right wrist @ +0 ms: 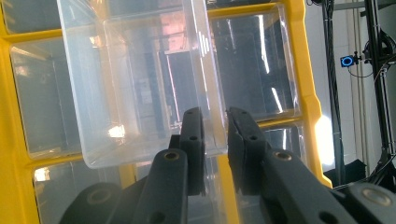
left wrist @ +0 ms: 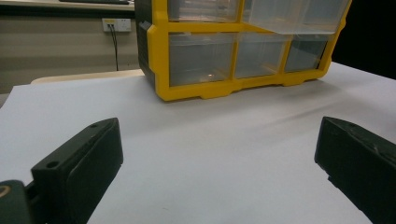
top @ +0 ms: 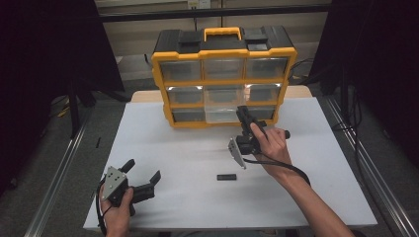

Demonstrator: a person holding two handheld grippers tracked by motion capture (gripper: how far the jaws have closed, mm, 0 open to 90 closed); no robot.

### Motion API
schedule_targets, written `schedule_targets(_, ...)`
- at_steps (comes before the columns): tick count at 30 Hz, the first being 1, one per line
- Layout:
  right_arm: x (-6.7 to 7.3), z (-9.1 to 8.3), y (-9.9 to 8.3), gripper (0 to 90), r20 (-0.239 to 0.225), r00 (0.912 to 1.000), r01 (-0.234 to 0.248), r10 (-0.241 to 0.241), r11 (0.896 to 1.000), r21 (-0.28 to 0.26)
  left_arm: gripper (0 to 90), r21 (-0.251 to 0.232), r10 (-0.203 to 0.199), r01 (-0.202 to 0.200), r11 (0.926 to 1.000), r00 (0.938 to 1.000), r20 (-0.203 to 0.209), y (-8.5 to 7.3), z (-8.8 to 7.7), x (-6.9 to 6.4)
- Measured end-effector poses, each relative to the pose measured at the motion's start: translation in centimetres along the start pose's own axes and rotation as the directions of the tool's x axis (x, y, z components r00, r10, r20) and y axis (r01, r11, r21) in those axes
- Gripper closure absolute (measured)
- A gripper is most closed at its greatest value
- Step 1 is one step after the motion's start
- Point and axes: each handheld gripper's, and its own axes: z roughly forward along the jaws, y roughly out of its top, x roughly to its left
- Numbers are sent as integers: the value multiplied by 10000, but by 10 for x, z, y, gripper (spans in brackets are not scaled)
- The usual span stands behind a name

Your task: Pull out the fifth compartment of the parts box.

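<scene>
Right gripper pinched on clear plastic drawer's front wall; yellow-framed organizer behind; small black block well behind. Left gripper gaping, empty.

Left tool resting wide, right tool pinched

The left tool lies low in its hand, jaws spread wide. The right tool, arm extended forward, has its jaws nearly together, clamped on a thin wall.

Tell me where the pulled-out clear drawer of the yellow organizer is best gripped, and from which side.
Probably the clear drawer is best taken by its thin front wall, approached head-on from the table side of the organizer. That wall sticks out past the yellow frame and is narrow enough to pinch. The right gripper already has its jaws on either side of that wall, at the right-hand corner in its own view.
</scene>
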Motion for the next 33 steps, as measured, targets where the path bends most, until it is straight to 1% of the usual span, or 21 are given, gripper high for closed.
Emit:
schedule_targets(3, 0, 0, 0, 755, -32, 9996, -267, 267, 9996, -6, 13, 16, -1, 1, 10000, 10000, 11, 0, 0, 0)
schedule_targets(6, 0, 1, -1, 689, -161, 9973, -711, 712, 9974, 62, 13, 1, -13, 13, 10000, 10000, 9, 0, 0, 1)
schedule_targets(8, 1, 1, -1, 669, -122, 9968, -788, 789, 9969, 64, 13, -5, -14, 14, 10000, 10000, 11, 0, 0, 0)
schedule_targets(9, 1, 0, -2, 649, -157, 9957, -909, 911, 9958, 80, 13, 23, 25, -25, 10000, 10000, 15, 0, 0, 1)
schedule_targets(12, 2, 0, -3, 620, -207, 9915, -1284, 1287, 9916, 133, 13, 6, -27, 27, 10000, 10000, 20, 0, 0, 1)
schedule_targets(14, 1, 0, -4, 567, -263, 9850, -1700, 1706, 9852, 227, 13, -13, -27, 27, 10000, 10000, 10, 0, 0, 1)
schedule_targets(16, 0, 0, -6, 511, -224, 9759, -2163, 2170, 9758, 322, 13, -15, -19, 19, 10000, 10000, -6, 0, 0, 1)
schedule_targets(19, -2, 0, -9, 424, -269, 9554, -2927, 2942, 9550, 480, 14, 46, 20, -20, 10000, 10000, 37, 0, 0, 1)
schedule_targets(21, -2, 1, -11, 367, -378, 9391, -3399, 3417, 9393, 470, 14, 35, 15, -15, 10000, 10000, 35, 0, 0, 1)
schedule_targets(22, -1, 1, -12, 327, -447, 9323, -3566, 3588, 9329, 499, 14, 35, 15, -15, 10000, 10000, 36, 0, 0, 1)
schedule_targets(24, 1, 0, -15, 270, -465, 9238, -3770, 3801, 9240, 639, 14, 14, -15, 15, 10000, 10000, 46, 0, 0, 1)
schedule_targets(27, 3, -1, -18, 209, -535, 9108, -4055, 4093, 9114, 702, 14, 20, -7, 7, 10000, 10000, 53, 0, 0, 0)
schedule_targets(28, 3, -1, -19, 192, -601, 9023, -4227, 4270, 9034, 722, 14, 11, -4, 4, 10000, 10000, 41, 0, 0, 0)
schedule_targets(29, 2, -1, -20, 177, -633, 8922, -4426, 4472, 8936, 752, 14, 6, 14, -14, 10000, 10000, 50, 0, 0, 0)
schedule_targets(30, 1, -1, -21, 165, -665, 8793, -4668, 4717, 8810, 766, 14, 4, 19, -20, 10000, 10000, 45, 0, 0, 0)
schedule_targets(31, 1, -1, -22, 148, -727, 8641, -4925, 4980, 8665, 808, 14, 45, 53, -53, 10000, 10000, 49, 0, -1, 0)
schedule_targets(33, -1, -2, -25, 130, -907, 8269, -5478, 5550, 8314, 931, 14, 5, 28, -28, 10000, 10000, 27, 0, -1, 0)
